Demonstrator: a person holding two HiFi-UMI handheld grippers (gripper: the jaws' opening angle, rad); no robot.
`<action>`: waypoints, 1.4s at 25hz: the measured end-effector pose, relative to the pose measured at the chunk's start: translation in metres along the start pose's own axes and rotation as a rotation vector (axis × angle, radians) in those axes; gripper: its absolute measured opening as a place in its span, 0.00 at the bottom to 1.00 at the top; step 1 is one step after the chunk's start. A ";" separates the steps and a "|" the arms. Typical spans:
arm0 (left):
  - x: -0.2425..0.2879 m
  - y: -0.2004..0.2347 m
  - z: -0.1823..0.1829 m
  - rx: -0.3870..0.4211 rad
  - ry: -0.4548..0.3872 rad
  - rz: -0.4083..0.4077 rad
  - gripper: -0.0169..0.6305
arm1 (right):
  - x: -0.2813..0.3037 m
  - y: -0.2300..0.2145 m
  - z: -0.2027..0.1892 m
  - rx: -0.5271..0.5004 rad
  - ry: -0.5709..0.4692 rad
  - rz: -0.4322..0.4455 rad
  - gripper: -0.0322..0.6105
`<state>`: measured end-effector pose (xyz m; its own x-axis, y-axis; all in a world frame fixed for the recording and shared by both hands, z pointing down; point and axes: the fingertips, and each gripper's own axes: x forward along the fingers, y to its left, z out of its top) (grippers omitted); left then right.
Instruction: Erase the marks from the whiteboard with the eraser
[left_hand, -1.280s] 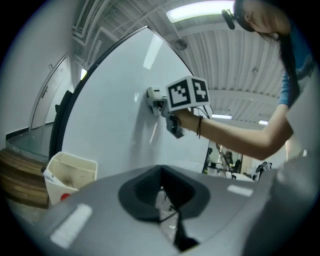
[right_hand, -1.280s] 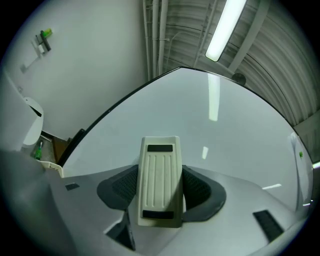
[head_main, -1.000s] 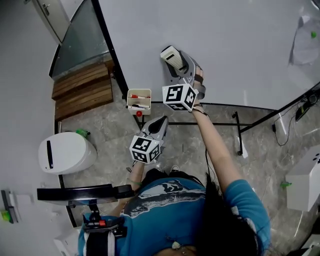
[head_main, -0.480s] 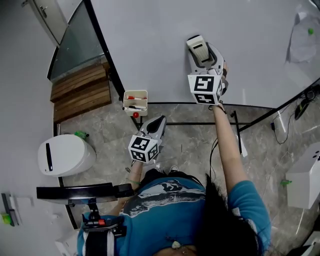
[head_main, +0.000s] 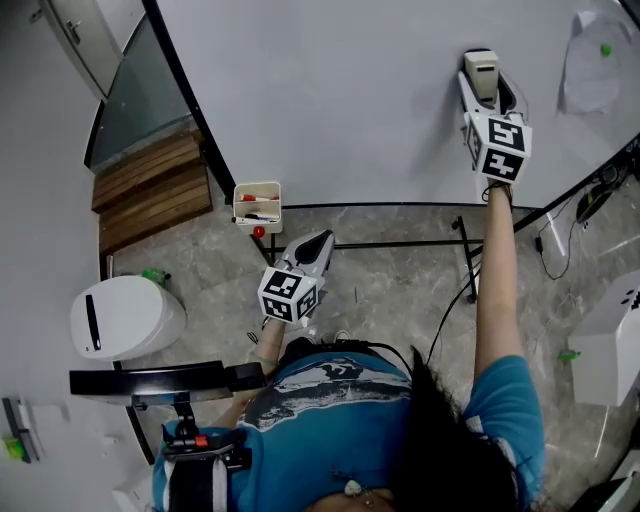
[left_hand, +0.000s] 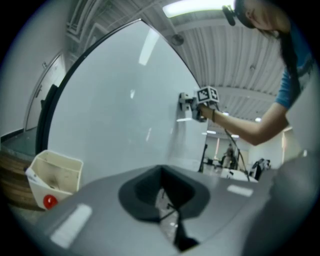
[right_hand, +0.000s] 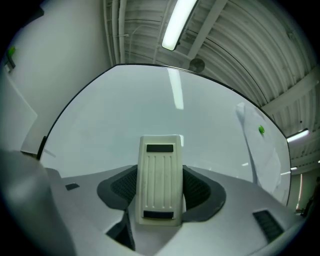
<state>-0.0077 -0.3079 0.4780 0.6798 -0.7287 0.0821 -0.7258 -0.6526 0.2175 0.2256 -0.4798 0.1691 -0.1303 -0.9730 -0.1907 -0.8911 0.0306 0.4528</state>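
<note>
Overhead, in the head view, the large white whiteboard with a black frame (head_main: 330, 100) fills the upper field. The right gripper (head_main: 484, 92) is raised at full arm's reach and clamped on the cream ribbed plastic eraser (head_main: 482, 68), which lies against the board near its upper right. The eraser's long axis runs in line with the jaws. The left gripper (head_main: 318, 243) hangs low, well apart from the board face, near the small cream marker box (head_main: 257, 186) on the frame. The right arm is therefore the working arm. No marks can be made out on the board. A white paper sheet (head_main: 590, 80) is fixed to the board just to the right of the eraser.

Left gripper view: the jaws are drawn together with nothing between them. The marker box (left_hand: 55, 170) sits at lower left.

Right gripper view: the jaws grip the eraser (right_hand: 159, 175) by its long sides, ribbed back toward the camera, wiping face toward the board (right_hand: 125, 110). Firm contact cannot be confirmed. The next stroke depends on holding that face flat to the board.

Legible text: none. The eraser bears two dark rectangular insets without readable print. The gripper cubes carry square black-and-white markers only.
</note>
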 end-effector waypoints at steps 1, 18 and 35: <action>0.001 0.000 0.000 0.000 0.000 0.001 0.03 | 0.001 -0.011 -0.001 0.023 0.000 -0.010 0.46; 0.004 0.001 -0.003 0.002 0.014 0.021 0.03 | 0.001 -0.052 -0.016 0.152 0.008 -0.125 0.46; -0.007 0.014 -0.011 -0.005 0.030 0.044 0.03 | 0.013 0.169 -0.003 0.017 0.012 0.088 0.46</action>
<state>-0.0211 -0.3097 0.4916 0.6502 -0.7501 0.1205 -0.7545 -0.6189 0.2183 0.0750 -0.4875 0.2455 -0.2032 -0.9690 -0.1407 -0.8838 0.1196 0.4524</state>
